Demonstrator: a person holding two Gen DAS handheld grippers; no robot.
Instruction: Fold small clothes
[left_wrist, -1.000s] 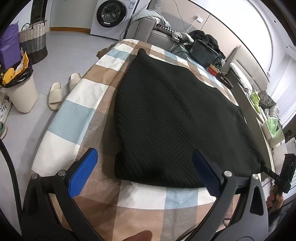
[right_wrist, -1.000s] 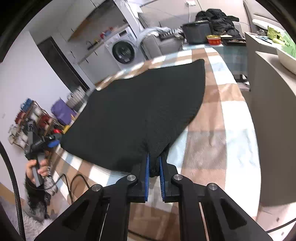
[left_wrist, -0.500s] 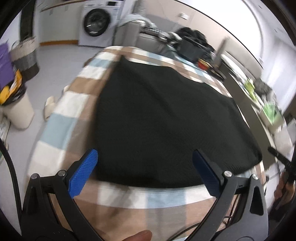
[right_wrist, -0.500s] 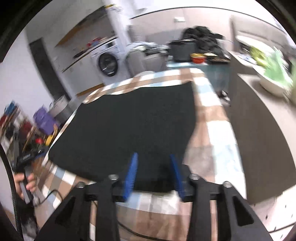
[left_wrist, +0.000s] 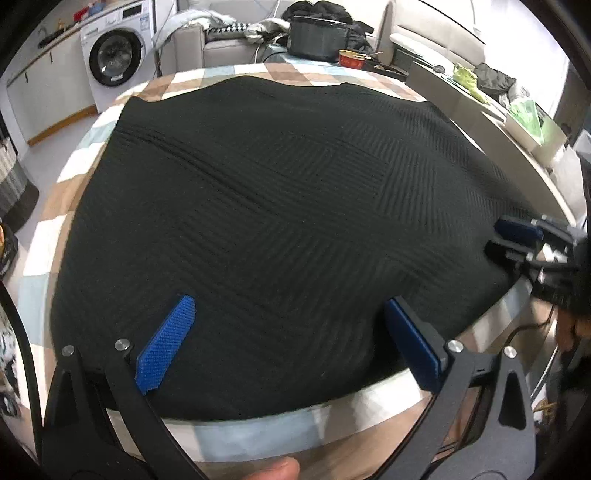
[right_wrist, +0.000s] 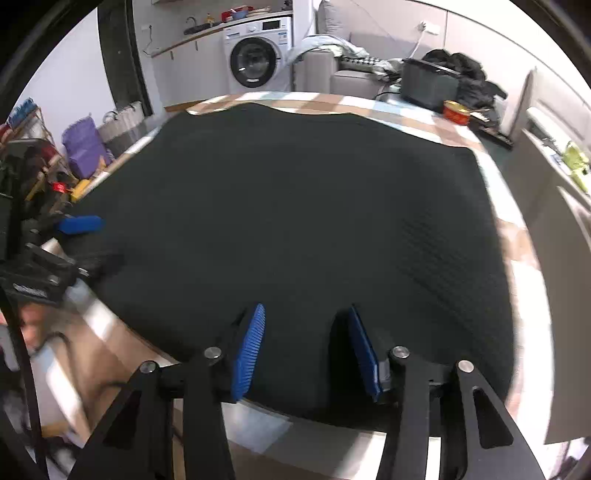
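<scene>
Black ribbed knit garment lies flat across the checked beige-and-blue cloth-covered surface, reaching its near edge. In the left wrist view, the left gripper is spread wide above that near edge, pinching nothing. In the right wrist view, the right gripper has just been opening, pads apart over the garment's near hem.

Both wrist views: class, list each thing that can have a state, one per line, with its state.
Black knitted cloth: spread flat on the checked table cover, not gripped.
Left gripper: jaws wide open over the cloth's near edge.
Right gripper: jaws just opened, cloth below them, not pinched.
Washing machine: door shut.
</scene>
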